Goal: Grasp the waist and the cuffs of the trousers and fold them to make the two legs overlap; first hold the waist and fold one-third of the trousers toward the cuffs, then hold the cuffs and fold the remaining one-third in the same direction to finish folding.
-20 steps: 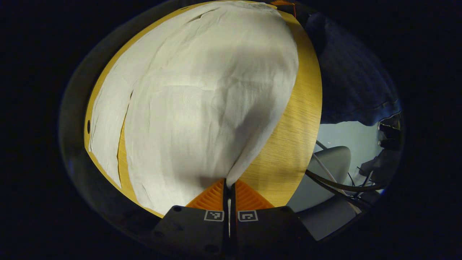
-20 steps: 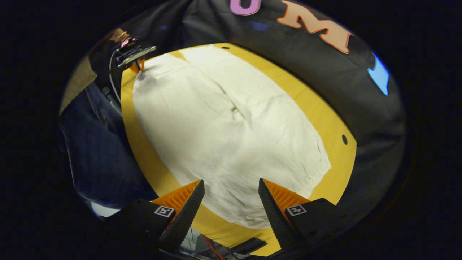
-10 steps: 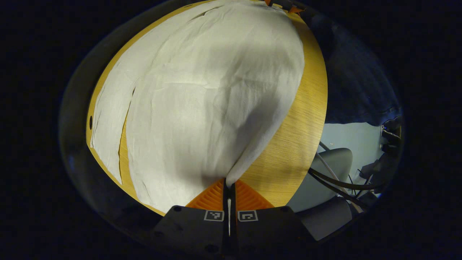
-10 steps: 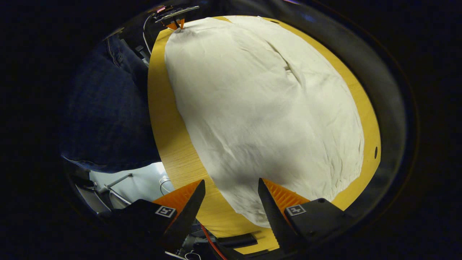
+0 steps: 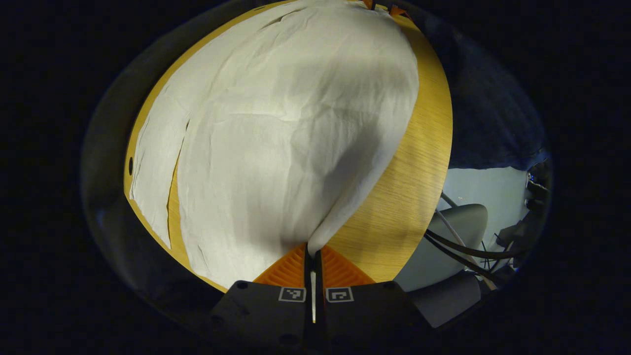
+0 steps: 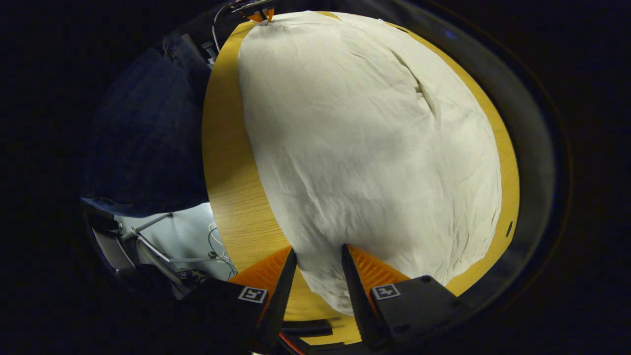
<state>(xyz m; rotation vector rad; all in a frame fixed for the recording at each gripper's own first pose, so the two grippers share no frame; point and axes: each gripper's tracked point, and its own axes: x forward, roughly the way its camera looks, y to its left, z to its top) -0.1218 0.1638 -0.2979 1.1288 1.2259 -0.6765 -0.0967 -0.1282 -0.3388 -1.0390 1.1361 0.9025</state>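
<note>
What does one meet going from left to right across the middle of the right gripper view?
Person's dark blue clothing → bare strip of wooden table → white trousers → narrow far edge of the table with a small hole.

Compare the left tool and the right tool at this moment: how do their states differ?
The left tool is shut, pinching a corner of the white trousers; the right tool is open, its jaws either side of the fabric edge. The cloth rises to the left tool, but lies flat by the right tool. Both are at the trousers' near edge over the wooden table.
</note>
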